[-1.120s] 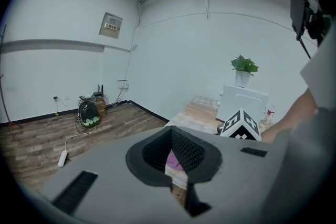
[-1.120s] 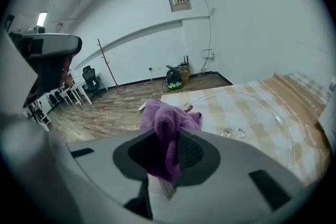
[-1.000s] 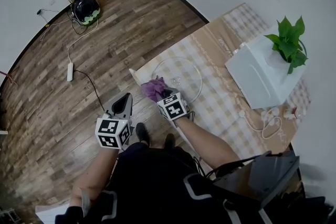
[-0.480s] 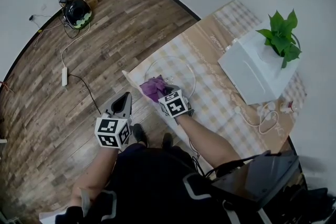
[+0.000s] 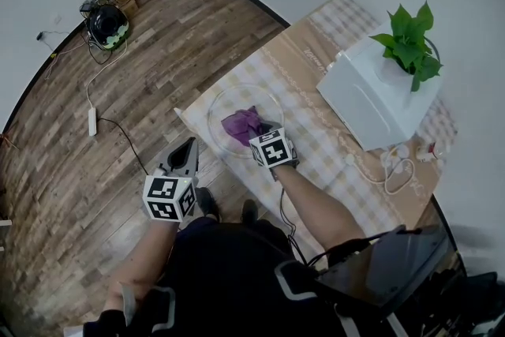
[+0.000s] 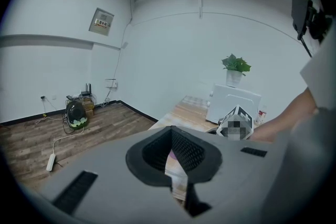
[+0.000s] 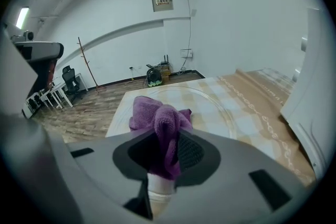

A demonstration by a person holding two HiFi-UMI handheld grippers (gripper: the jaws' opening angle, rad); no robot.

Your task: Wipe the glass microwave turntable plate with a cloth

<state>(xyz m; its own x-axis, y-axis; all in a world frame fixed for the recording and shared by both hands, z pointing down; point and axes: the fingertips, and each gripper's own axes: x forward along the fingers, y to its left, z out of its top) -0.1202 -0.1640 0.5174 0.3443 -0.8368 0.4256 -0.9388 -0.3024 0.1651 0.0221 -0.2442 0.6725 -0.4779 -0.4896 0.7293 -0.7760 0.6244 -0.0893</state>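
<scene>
Your right gripper [image 7: 164, 160] is clenched on the purple cloth [image 7: 157, 115], bunched over the glass turntable plate [image 7: 218, 101] on the checked table [image 5: 316, 150]; your left gripper [image 6: 176, 176], jaws together and empty, hangs over the floor beside the table

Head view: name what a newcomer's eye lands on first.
A purple cloth, clamped in the right gripper, rests on the glass turntable plate at the near end of the checked table. Farther along, a green potted plant tops the white microwave.
</scene>
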